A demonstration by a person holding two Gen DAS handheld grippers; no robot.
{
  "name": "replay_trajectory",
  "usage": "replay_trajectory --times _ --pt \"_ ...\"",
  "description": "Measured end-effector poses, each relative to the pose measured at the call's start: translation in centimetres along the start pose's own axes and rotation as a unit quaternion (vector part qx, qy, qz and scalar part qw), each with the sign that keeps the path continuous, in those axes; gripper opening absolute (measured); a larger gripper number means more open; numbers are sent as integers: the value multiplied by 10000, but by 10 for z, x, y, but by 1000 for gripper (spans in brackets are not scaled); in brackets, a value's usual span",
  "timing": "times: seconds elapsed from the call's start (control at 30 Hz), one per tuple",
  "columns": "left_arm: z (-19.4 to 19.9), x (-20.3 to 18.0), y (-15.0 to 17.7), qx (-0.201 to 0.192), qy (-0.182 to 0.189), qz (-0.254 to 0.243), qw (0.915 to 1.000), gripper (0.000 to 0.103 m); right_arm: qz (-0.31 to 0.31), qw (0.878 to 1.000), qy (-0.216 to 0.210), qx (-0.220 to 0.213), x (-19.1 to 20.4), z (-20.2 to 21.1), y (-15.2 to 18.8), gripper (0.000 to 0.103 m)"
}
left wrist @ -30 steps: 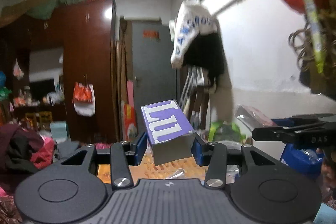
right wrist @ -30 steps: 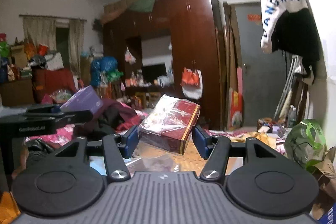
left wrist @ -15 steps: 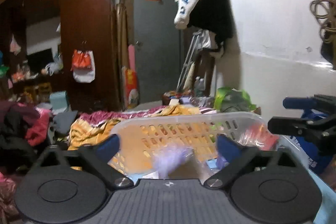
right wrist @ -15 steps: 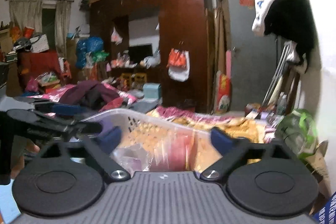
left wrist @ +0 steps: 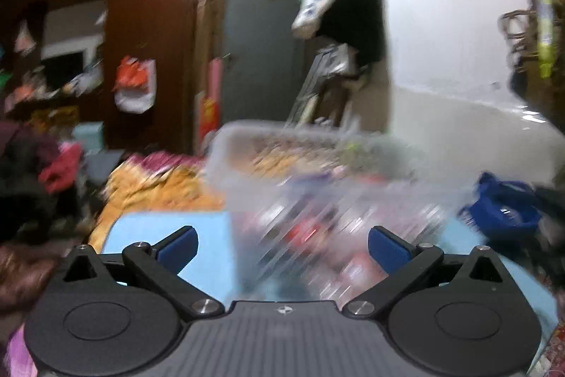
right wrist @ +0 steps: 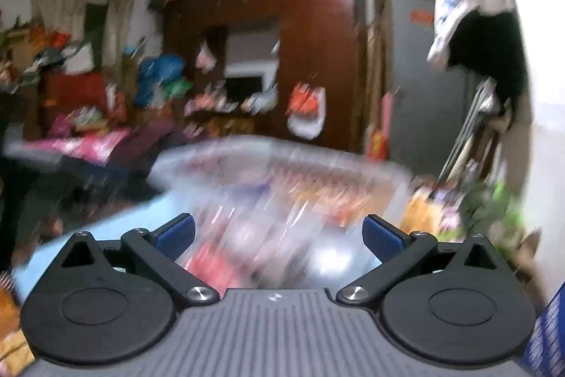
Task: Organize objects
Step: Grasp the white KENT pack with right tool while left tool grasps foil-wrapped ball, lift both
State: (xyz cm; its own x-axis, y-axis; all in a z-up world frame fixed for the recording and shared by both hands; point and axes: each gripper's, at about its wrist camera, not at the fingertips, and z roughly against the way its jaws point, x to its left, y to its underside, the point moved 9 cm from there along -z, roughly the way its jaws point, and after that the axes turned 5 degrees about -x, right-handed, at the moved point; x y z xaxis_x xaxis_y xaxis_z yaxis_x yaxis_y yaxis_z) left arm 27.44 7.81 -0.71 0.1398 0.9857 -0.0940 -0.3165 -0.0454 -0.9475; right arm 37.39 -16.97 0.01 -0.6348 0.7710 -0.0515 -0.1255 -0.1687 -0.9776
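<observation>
Both views are heavily motion-blurred. A translucent white plastic basket [left wrist: 282,143] stands on a light blue surface [left wrist: 169,235] in front of my left gripper [left wrist: 282,246], which is open and empty. Blurred red and purple packages lie inside the basket. In the right wrist view the same basket [right wrist: 219,151] sits ahead of my right gripper [right wrist: 279,235], also open and empty. The purple box and the red box cannot be made out singly in the blur.
A dark wooden wardrobe [right wrist: 317,41] and grey door [left wrist: 261,52] stand behind. Clothes pile at the left [left wrist: 42,172]. A blue bag [left wrist: 501,204] lies right of the basket. A white wall [left wrist: 459,59] with hanging clothes is at the right.
One second ago the left gripper held a purple box and the right a red box; both opened and the boxes dropped into the basket. Both grippers have since moved back, and the views are blurred.
</observation>
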Motion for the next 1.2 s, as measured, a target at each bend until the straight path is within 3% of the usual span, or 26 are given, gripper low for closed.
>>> replay_trajectory --times 0.17,0.3,0.43,0.5,0.63,0.7,0.73,0.77,0.8,0.83,0.87,1.0,1.2 --pt "-19 24 42 590 -278 8 9979 102 -416 9941 -677 744 27 -21 54 99" --pt "-28 30 57 776 -400 -86 9961 102 -197 9888 -792 1246 46 -45 66 92" --pt "-33 33 55 832 -416 98 9956 99 48 9861 -845 1432 62 -58 64 87" --pt "-38 34 57 949 -563 2 9939 99 191 9834 -815 1610 67 -67 66 73" --pt "-45 31 65 1218 -545 -36 9910 99 149 9831 -814 1630 66 -73 64 71" --pt "-47 29 67 1330 -585 -148 9893 99 147 9838 -826 1582 66 -74 62 57" --pt "-49 27 67 1353 -632 -235 9885 97 151 9844 -834 1543 66 -73 62 52" --pt "-49 25 67 1361 -679 -335 9878 89 147 9850 -820 1513 65 -74 61 46" --pt "-48 22 65 1290 -670 -398 9886 79 137 9855 -804 1490 63 -75 60 45" --pt "-47 20 63 1185 -620 -395 9902 56 127 9859 -790 1472 62 -76 59 45" --pt "-46 19 62 1136 -658 -413 9905 47 138 9859 -805 1457 63 -75 60 44" --pt "-40 11 63 1091 -525 -375 9919 47 253 9873 -713 1397 67 -73 62 43" --pt "-13 -6 57 633 -349 -254 9971 47 139 9910 -749 1103 73 -62 63 42"
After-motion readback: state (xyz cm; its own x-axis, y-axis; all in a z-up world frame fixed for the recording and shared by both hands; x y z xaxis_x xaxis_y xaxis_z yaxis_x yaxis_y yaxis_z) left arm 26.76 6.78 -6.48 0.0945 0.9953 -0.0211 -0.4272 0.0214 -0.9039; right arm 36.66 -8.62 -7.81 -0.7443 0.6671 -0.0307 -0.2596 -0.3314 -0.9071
